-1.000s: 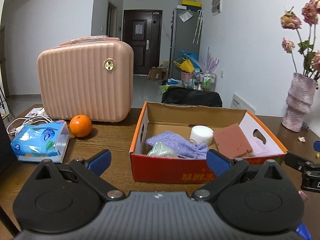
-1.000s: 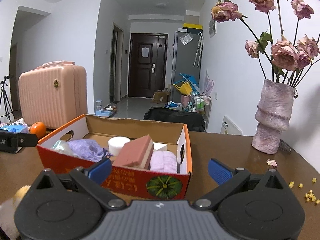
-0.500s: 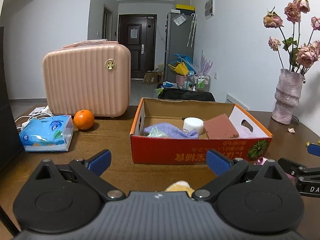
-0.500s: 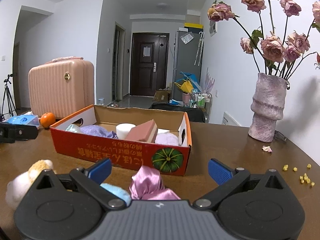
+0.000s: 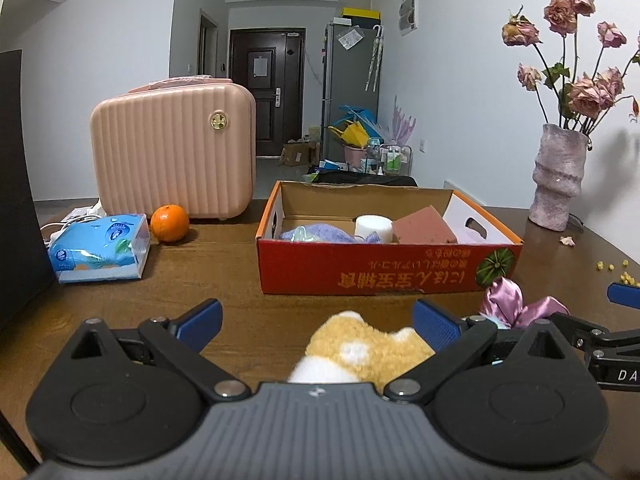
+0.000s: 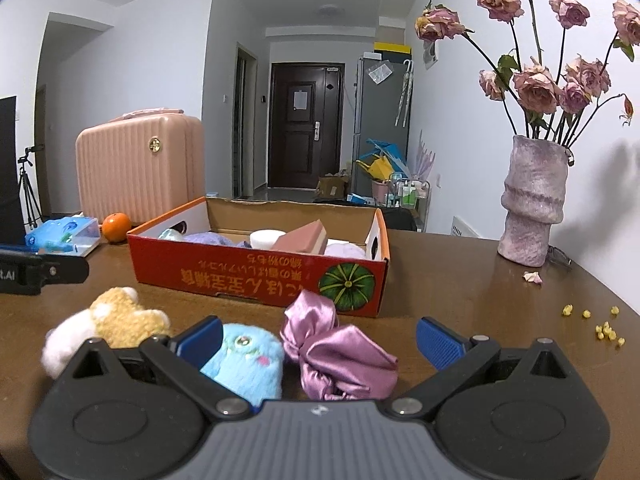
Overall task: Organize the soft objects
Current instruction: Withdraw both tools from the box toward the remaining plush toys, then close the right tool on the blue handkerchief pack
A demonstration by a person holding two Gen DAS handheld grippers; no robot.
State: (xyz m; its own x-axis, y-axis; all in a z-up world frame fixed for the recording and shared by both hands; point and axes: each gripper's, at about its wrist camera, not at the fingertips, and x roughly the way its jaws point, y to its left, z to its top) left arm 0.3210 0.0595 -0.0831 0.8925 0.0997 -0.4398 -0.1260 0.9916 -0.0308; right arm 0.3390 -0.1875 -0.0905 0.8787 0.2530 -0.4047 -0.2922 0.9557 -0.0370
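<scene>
Cardboard box (image 6: 256, 280) on wooden table (image 6: 460, 292) holds sponge, cloths; outside its front lie tan plush (image 5: 360, 348), blue plush (image 6: 248, 360), pink satin scrunchie (image 6: 332, 344); left gripper (image 5: 316, 322) and right gripper (image 6: 318, 338) spread wide, empty.

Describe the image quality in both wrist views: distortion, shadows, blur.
Left wrist view: strong fisheye bend with dark vignetted corners; the tan plush toy between the open left gripper is soft, out of focus. Right wrist view: same curvature; the vase casts a blurry shadow on the wall; the pink satin scrunchie shows sheen; the cardboard box print reads sharp; right gripper is open.
</scene>
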